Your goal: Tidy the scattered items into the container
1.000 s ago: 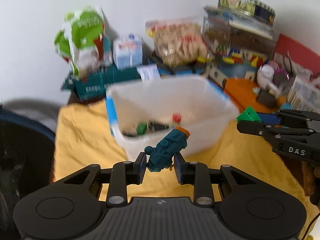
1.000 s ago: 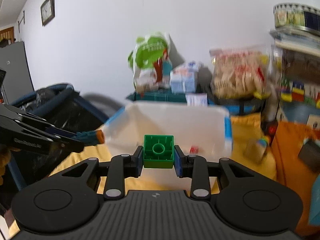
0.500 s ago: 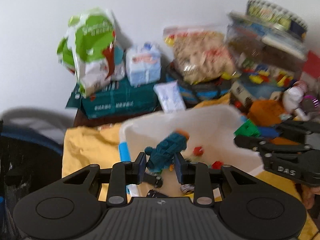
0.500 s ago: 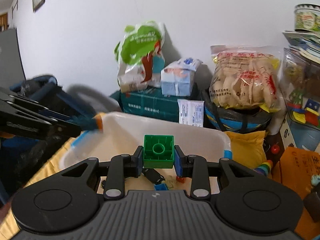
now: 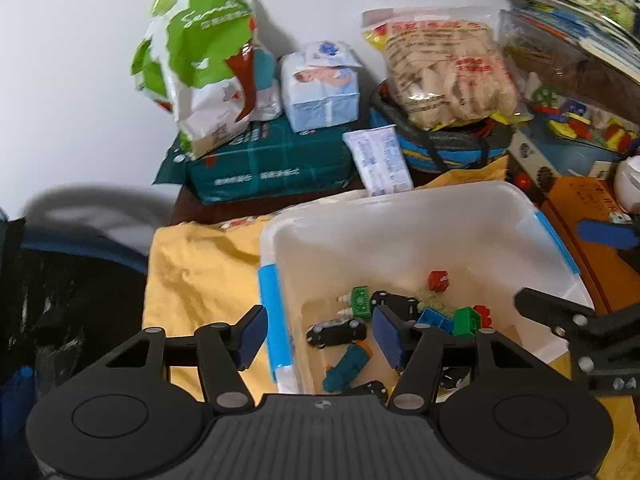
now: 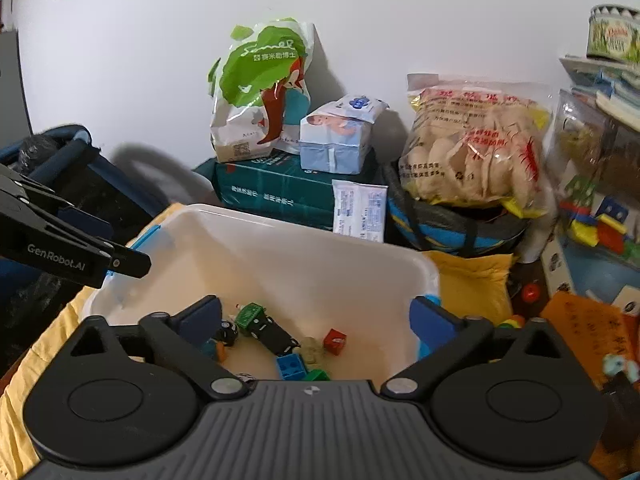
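Over the white bin, your left gripper points down with its jaws opening, and nothing sits between the blue pads. One pad hangs outside the bin's near wall, by the blue clip, and the other pad hangs inside. Right under the gap lies the teal toy on the bin floor, tilted, with its orange tip up. Just past it rests a black toy car, and a green block with white knobs sits a bit farther in.

Your right gripper is over the same bin from the other side. Its jaws are opening too, spread very wide, and they pinch nothing. Below them you can see a blue block, a red cube, a black car and a green brick that peeks out just above the gripper body. All of them lie inside the bin.

From the left camera, the green brick sits beside a red block near the far corner.

The bin stands on a yellow cloth. Behind it, against the wall, stand a green and white bag, a pack of wipes on a dark green pack, and a bag of pale chips.
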### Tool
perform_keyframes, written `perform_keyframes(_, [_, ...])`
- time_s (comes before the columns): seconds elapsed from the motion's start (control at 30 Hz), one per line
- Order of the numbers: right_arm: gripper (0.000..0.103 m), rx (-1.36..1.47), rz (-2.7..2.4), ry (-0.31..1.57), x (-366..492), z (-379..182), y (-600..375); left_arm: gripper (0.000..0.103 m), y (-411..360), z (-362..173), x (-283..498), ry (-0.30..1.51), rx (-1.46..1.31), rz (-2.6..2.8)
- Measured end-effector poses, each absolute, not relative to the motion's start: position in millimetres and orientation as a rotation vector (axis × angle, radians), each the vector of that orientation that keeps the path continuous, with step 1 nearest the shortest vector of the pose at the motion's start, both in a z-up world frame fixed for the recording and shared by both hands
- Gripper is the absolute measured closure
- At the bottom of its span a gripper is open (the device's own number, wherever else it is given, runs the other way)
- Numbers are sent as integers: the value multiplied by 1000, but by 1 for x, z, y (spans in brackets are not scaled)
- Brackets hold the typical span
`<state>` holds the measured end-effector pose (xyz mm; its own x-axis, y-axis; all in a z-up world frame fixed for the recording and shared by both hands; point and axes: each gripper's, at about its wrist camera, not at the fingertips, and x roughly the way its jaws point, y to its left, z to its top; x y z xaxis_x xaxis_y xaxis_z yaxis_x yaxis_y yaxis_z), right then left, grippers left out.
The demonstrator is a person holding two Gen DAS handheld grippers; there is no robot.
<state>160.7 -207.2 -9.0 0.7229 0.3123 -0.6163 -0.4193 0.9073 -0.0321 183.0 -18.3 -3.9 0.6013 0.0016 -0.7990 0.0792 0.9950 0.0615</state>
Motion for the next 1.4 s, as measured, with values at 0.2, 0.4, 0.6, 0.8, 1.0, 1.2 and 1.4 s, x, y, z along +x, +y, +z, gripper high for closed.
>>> perform_keyframes(0.2, [0,-284,405,737,168,14,-194,41,-24,16,193,1023,90,-62])
perform_keyframes(0.4, [0,-185,394,967,197,20,-198,41,-30,22,202,1092,113,-61])
perform_keyframes(0.6, [0,-246,403,1012,201,29,-192,41,-32,25,201,1107,134,-61])
perform_keyframes(0.8, [0,-284,405,1026,202,27,-186,41,-29,21,203,1118,131,-39])
perform_keyframes(1.0, [0,-274,399,1047,201,18,-186,41,-26,14,204,1133,127,-28])
perform_keyframes(1.2, [0,-277,394,1049,199,15,-186,41,-27,12,204,1136,140,-32])
perform_keyframes(1.4, [0,-289,392,1054,197,12,-185,41,-27,12,204,1136,137,-35])
